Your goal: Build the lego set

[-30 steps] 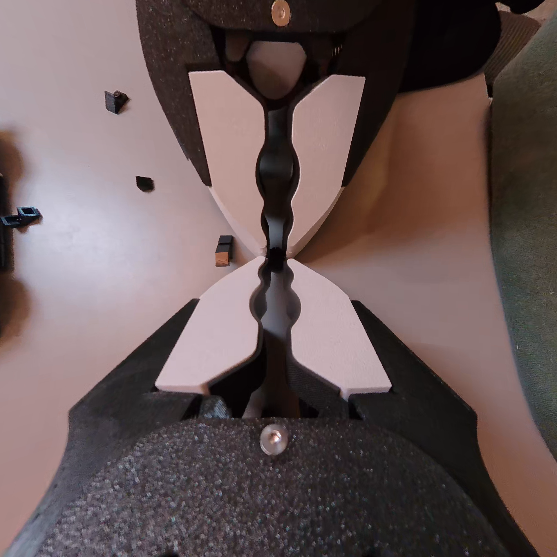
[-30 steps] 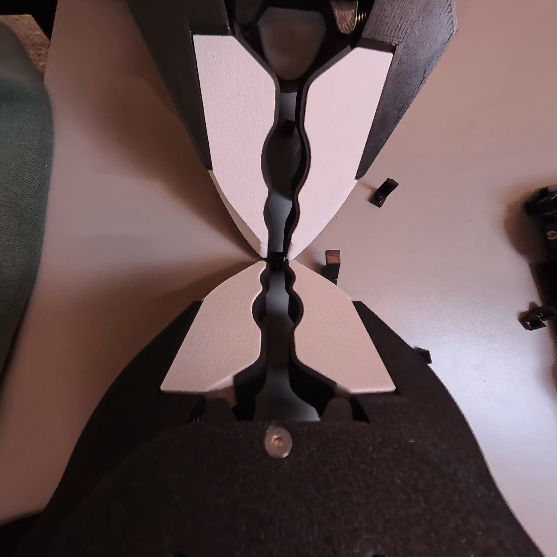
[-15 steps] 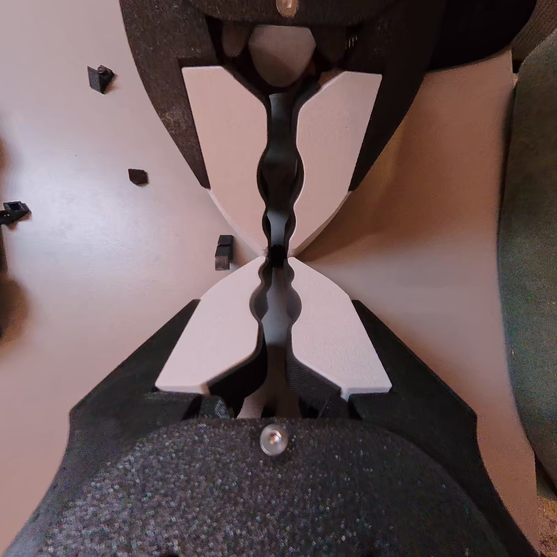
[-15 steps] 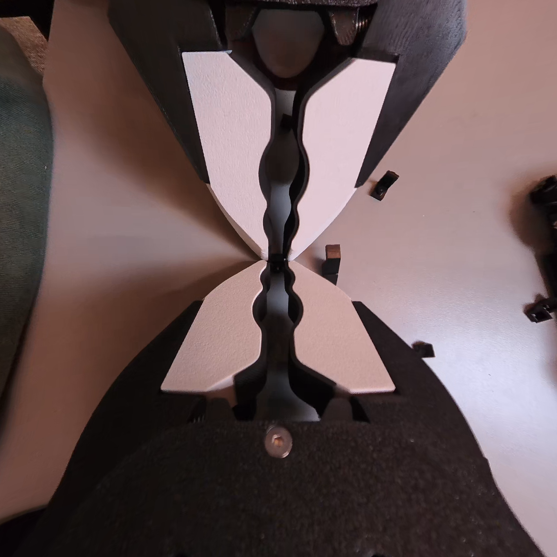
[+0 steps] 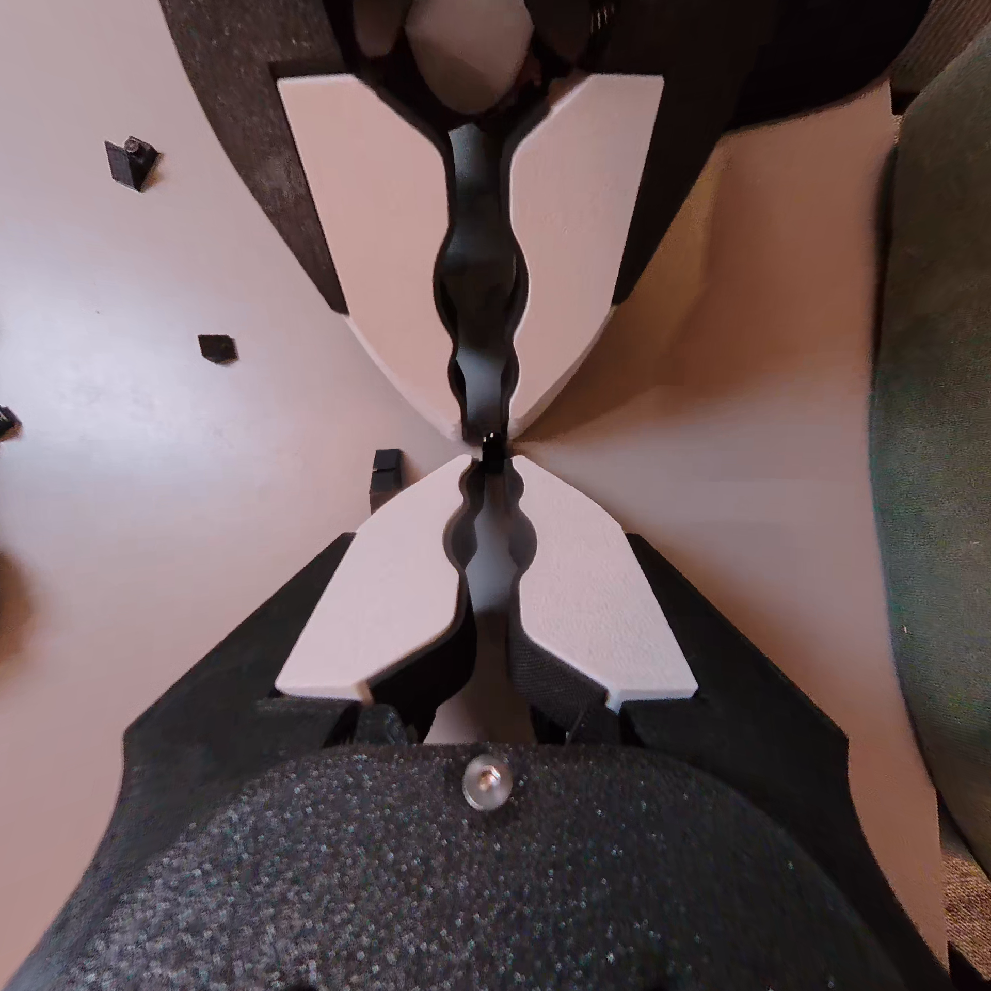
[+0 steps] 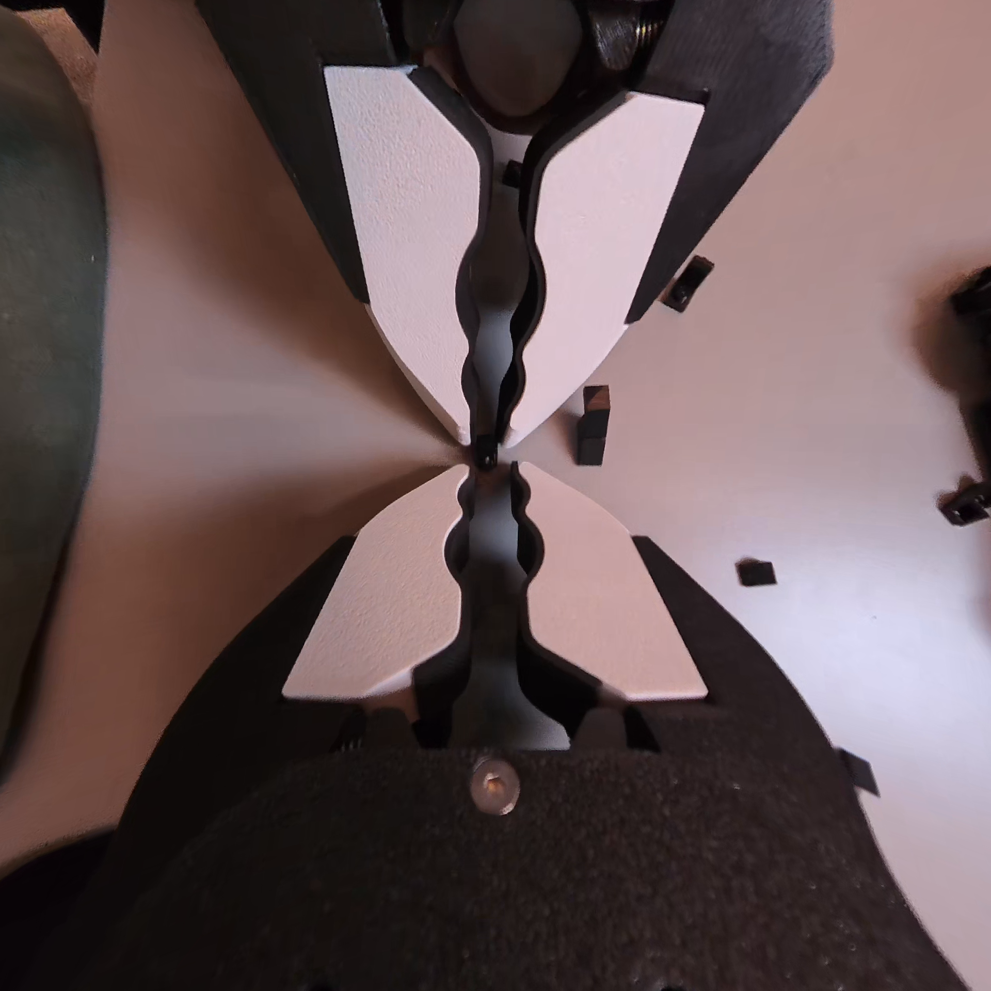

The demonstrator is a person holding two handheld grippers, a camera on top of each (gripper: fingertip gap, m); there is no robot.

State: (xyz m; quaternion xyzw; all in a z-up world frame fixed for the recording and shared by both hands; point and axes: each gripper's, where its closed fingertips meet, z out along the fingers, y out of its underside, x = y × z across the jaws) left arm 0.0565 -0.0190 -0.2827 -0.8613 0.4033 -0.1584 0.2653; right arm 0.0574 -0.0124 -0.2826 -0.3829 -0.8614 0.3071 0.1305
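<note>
Surface (image 5: 697,509): open toward the green upholstered edge (image 5: 944,429). Opposite side obstructed: scattered black lego pieces (image 5: 217,349), one brick (image 6: 594,423) just beside the meeting gripper tips; dark assembly (image 6: 973,332) at far edge.

**Small black lego pieces, one pinched at the centre, the rest loose on the table**

A tiny black piece (image 5: 492,455) sits at the very centre of the left wrist view, caught between the tips of both grippers; the right wrist view shows it too (image 6: 486,455). Just left of it in the left wrist view, a two-part black block (image 5: 385,478) stands on the pale table. Farther left lies a flat square tile (image 5: 216,348). In the upper left a sloped brick with a stud (image 5: 130,163) lies tilted. At the right edge of the right wrist view, an open-framed piece (image 6: 964,507) lies near a larger dark, blurred assembly (image 6: 973,343).
</note>
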